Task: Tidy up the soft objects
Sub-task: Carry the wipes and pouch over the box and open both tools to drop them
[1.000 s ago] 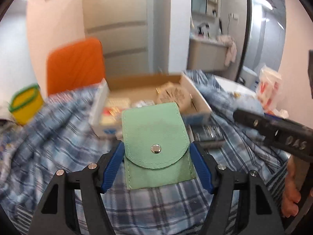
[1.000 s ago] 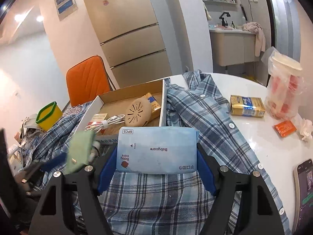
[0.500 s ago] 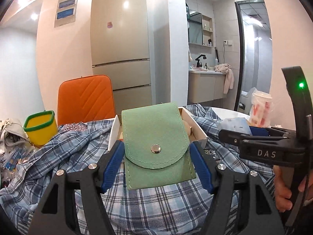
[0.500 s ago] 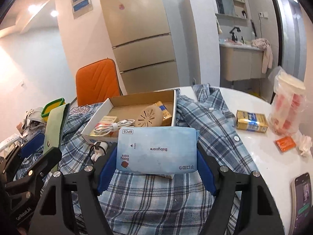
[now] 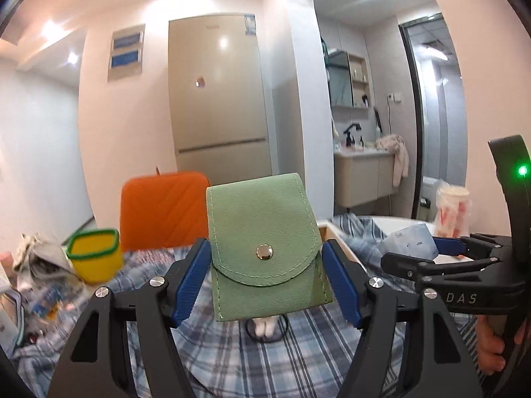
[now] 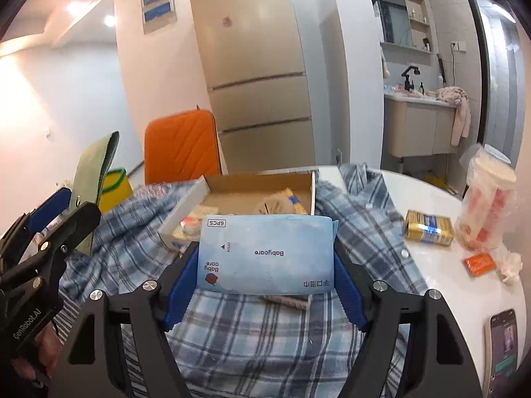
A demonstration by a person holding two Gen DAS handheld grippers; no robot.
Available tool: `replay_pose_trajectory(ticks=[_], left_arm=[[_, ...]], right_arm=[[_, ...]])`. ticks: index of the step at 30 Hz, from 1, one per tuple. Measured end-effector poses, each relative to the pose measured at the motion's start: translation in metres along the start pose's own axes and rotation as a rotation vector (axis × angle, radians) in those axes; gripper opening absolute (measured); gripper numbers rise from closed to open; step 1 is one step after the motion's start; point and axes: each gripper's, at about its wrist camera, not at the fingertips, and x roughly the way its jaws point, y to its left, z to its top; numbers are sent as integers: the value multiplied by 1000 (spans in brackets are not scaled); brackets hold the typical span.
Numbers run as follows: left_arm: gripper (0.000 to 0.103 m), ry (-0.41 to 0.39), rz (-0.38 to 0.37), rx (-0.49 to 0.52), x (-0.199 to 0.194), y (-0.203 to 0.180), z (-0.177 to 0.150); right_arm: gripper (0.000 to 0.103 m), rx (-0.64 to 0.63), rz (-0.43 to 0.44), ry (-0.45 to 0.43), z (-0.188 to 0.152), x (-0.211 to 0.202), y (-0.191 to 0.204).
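Left wrist view: left gripper [image 5: 266, 277] clamps green pouch [image 5: 265, 248], right gripper [image 6: 265, 282] clamps wipes pack [image 6: 265, 255], both lifted, neither apparently placed yet in cardboard box [image 6: 259, 184]

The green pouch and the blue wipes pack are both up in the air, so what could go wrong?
1. The green felt snap pouch is pinched only at its edges by the left gripper; it might slip.
2. The soft blue Babycare wipes pack could sag out of the right gripper onto the blue plaid shirt.
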Motion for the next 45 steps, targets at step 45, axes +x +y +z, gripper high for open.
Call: replay_pose_trajectory(ticks=[45], left_arm=[[68,204,30,-33,150,39,-3]], right_arm=[[86,-14,-57,191,41,177,6]])
